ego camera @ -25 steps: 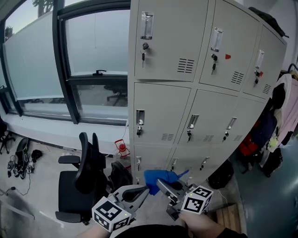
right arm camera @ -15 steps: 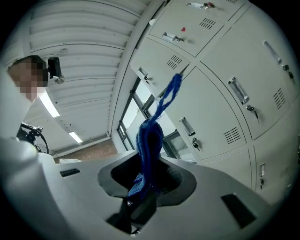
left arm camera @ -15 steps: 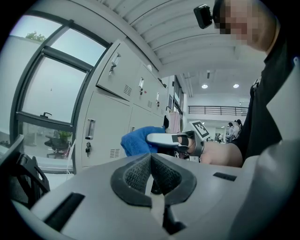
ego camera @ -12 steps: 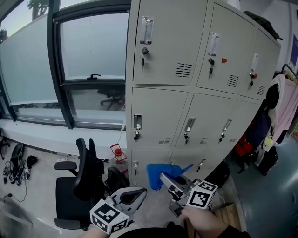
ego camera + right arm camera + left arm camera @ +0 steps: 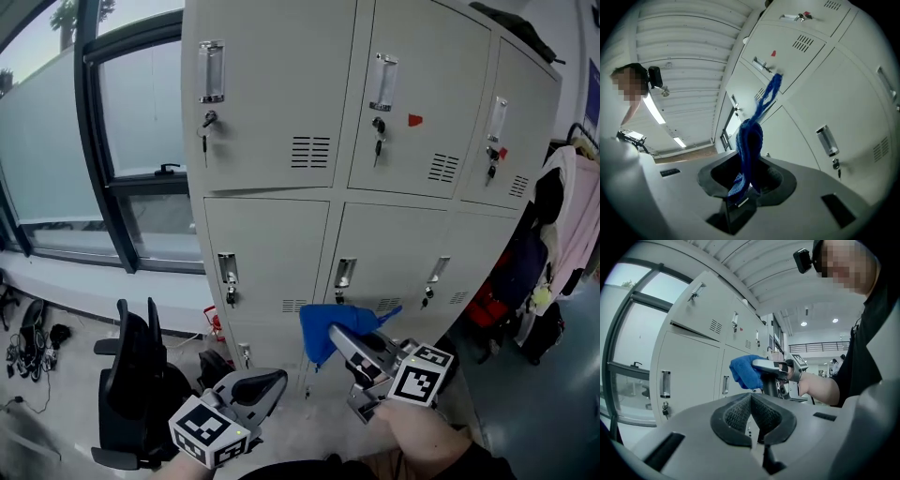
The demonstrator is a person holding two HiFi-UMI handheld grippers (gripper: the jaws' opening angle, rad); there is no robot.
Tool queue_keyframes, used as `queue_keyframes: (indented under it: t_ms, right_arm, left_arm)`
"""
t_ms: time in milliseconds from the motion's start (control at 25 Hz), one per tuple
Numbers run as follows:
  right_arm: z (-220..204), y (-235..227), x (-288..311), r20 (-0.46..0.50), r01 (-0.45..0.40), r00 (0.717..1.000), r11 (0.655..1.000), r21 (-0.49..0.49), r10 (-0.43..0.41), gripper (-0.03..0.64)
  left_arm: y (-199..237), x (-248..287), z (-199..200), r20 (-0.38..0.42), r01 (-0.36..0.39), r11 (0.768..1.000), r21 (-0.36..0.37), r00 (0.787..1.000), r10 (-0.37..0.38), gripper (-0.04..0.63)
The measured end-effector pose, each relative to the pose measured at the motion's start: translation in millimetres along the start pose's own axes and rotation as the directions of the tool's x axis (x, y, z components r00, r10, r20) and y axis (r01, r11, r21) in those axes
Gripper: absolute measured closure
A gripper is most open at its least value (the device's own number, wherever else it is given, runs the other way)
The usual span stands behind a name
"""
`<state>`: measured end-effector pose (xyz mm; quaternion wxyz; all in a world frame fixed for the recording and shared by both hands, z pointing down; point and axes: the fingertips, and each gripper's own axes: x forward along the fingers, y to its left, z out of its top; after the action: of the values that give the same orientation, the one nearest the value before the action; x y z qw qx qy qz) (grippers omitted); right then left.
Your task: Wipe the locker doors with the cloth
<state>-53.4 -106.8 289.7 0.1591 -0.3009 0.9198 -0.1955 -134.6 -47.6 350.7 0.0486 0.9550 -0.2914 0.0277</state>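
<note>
Beige metal lockers (image 5: 375, 141) fill the head view, with doors in rows, each with a handle and a key lock. A blue cloth (image 5: 325, 329) bunches out of my right gripper (image 5: 349, 343), which is shut on it, a little in front of a middle-row door (image 5: 394, 253). In the right gripper view the cloth (image 5: 749, 146) stands up from between the jaws toward the doors (image 5: 834, 93). My left gripper (image 5: 255, 384) is low at the left, shut and holding nothing. The left gripper view shows the cloth (image 5: 745, 371) and the right gripper beside the lockers (image 5: 693, 362).
A black office chair (image 5: 131, 384) stands at the lower left, below a large window (image 5: 103, 159). Clothes and bags (image 5: 553, 244) hang to the right of the lockers. Cables lie on the floor at far left (image 5: 28, 347).
The view has swung left and closer, so the lockers now fill more of the picture. My right gripper with the cloth has risen slightly toward the middle row. The left gripper stays low.
</note>
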Motion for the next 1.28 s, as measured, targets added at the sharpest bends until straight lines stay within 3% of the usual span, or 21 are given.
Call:
queue_keyframes:
  t_ms: [280,640,880,1280]
  right_arm:
    - [78.9,-71.0,-10.2,0.038,-0.078,0.996,0.996,0.038,0.077,0.522]
    - [131.5,-116.0,3.9,0.060,-0.209,0.977,0.969,0.135,0.202,0.522]
    - [148.5,-127.3,22.9,0.093,-0.212,0.976,0.964,0.162,0.199,0.522]
    - [159.5,-147.2,47.2,0.118,-0.175,0.981,0.966,0.190,0.155,0.521]
  left_arm:
    - [-7.9,81.6,19.9,0.000,-0.066,0.997,0.031,0.998,0.066,0.589]
    - [-13.6,143.4,19.3,-0.008,-0.157,0.987,0.011,0.987,0.158,0.589]
    - [-9.5,149.0,13.6,-0.014,-0.182,0.983,-0.012,0.983,0.182,0.589]
    - [8.9,137.3,16.0,-0.013,-0.155,0.988,-0.008,0.988,0.155,0.589]
